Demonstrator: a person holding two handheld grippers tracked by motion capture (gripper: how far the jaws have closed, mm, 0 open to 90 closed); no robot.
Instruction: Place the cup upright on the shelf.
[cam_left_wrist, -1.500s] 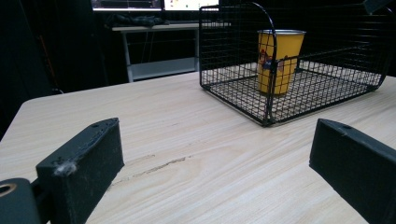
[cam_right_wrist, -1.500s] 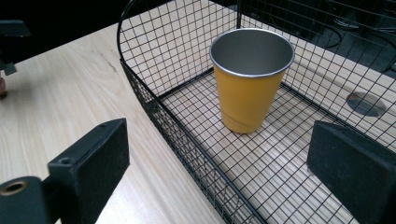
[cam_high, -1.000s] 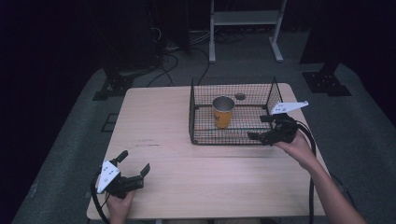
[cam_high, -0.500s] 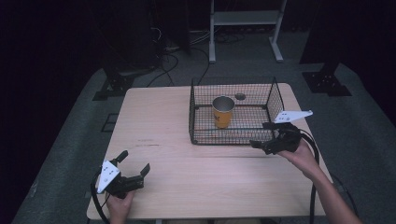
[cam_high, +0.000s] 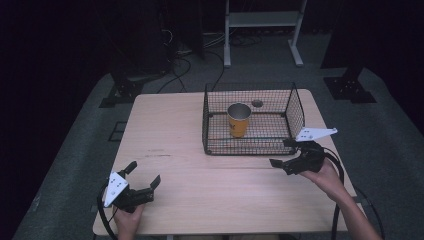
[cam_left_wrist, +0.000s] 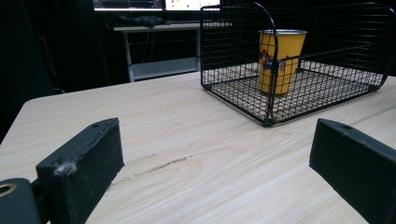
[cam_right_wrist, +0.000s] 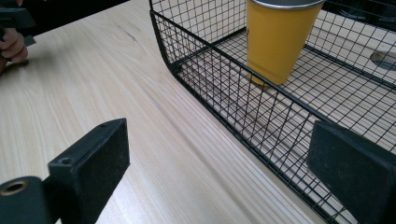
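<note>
A person's hands hold two tongs over a pale wooden table (cam_high: 190, 150). Nearest the camera in the high view, the left tongs (cam_high: 143, 178) sit low at the table's near left corner, jaws apart and holding nothing, a white plate on top and a black cable trailing off the edge. In the left gripper view the two black jaws stand wide open above bare wood, aimed across the table toward the basket (cam_left_wrist: 280, 112), well apart from it. Farther in, on the right side, the right tongs (cam_high: 284, 153) hover just beside the basket's (cam_high: 250, 150) near right corner, jaws likewise apart and gripping nothing; whether they touch the wire cannot be told. The right gripper view looks along its open jaws at the basket's (cam_right_wrist: 224, 102) low front wall, with the cup (cam_right_wrist: 280, 37) close behind the mesh and the other hand (cam_right_wrist: 11, 46) at the far top left. The black wire basket stands on the far right half of the table. Inside it, a yellow cup (cam_high: 239, 119) with a metal rim stands upright near the middle, slightly toward the left. Beyond it a small dark round spot (cam_high: 257, 103) shows by the back wall, too small to identify.
</note>
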